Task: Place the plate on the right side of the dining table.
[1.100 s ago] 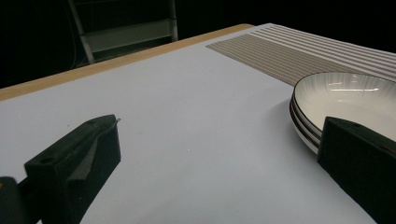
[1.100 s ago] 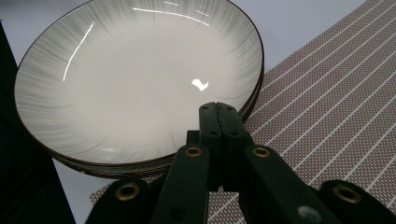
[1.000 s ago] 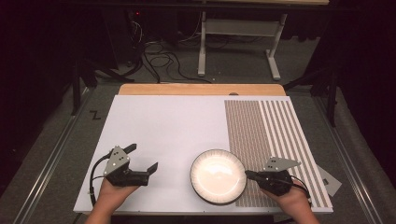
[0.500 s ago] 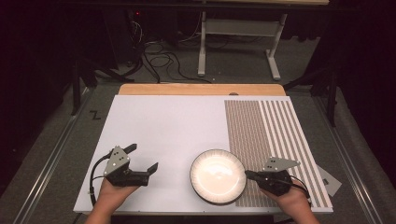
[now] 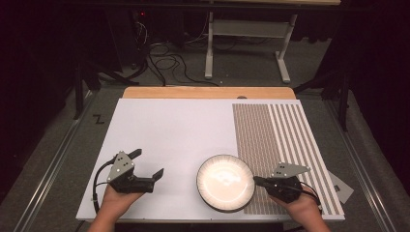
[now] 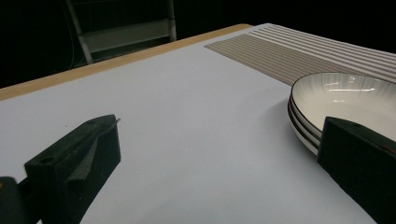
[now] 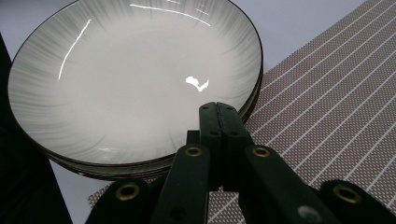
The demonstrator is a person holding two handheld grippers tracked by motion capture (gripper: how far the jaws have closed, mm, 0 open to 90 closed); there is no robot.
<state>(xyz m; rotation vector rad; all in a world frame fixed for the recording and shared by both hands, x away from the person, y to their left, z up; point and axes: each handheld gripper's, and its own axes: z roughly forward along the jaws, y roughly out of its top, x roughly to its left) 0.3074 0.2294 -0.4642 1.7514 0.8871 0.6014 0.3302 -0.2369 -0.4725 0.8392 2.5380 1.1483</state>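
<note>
A white board (image 5: 174,140) lies on a table w/ a wooden strip (image 5: 208,92) along its far edge and a brown striped mat (image 5: 285,140) covering its right part. Near the front edge, a stack of shallow white plates (image 5: 225,182) w/ dark rims sits mostly on the bare board, its right edge overlapping the mat's left border. The left gripper view shows at least three rims stacked (image 6: 299,116). A person's two hands come in from the bottom, each holding a black gripper. The right gripper (image 5: 258,181) lies just right of the plates, pointing left at the stack; its jaws are pressed together w/ nothing between them, and in the right gripper view the closed tips (image 7: 219,112) sit over the near rim of the top plate (image 7: 135,79). Whether the tips touch the rim can't be told. The left gripper (image 5: 147,162) rests well left of the plates, over bare board, jaws spread wide and empty. In the left gripper view its two black jaws stand far apart, plates off to the right. Beyond the table: dark floor, cables (image 5: 164,53) and a metal stand (image 5: 246,34).
</note>
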